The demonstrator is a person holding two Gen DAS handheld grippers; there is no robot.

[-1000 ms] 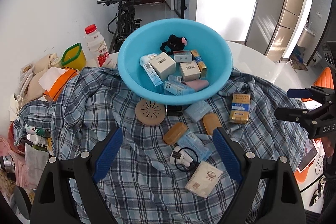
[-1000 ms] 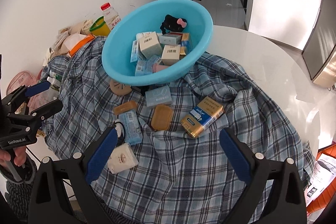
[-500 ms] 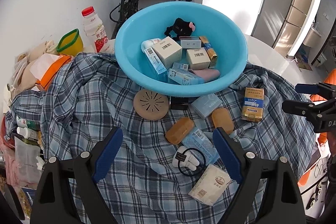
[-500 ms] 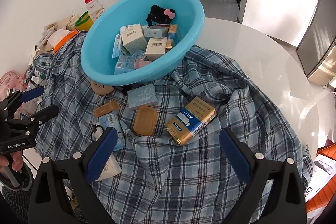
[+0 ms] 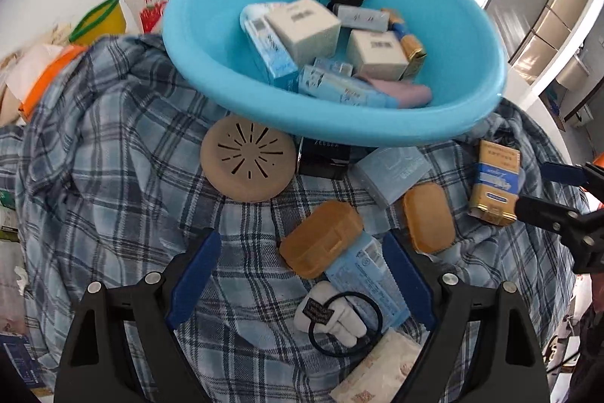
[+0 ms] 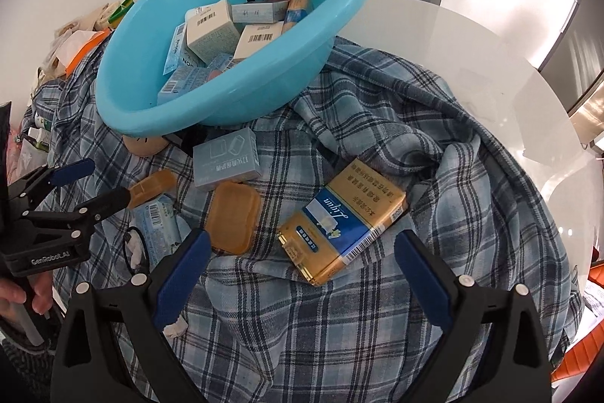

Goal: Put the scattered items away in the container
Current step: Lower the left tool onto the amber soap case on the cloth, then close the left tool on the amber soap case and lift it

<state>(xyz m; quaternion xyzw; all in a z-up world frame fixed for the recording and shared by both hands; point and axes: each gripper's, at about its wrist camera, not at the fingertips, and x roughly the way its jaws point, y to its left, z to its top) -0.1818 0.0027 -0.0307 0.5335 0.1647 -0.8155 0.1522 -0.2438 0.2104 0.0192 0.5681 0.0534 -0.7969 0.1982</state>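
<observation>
Now both my grippers have sunk closer to the plaid cloth (image 6: 377, 320): left gripper (image 5: 298, 274) gaping over the amber soap case (image 5: 321, 237), right gripper (image 6: 302, 267) gaping over the glossy gold-and-blue pack (image 6: 343, 218). Pickup seems imminent. Just beyond sits the smooth blue basin (image 5: 339, 127), part-filled with cardboard boxes.

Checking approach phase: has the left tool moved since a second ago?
Yes. The left tool has come down and closer: the blue basin and amber soap box fill far more of its view now, jaws open and empty.
</observation>
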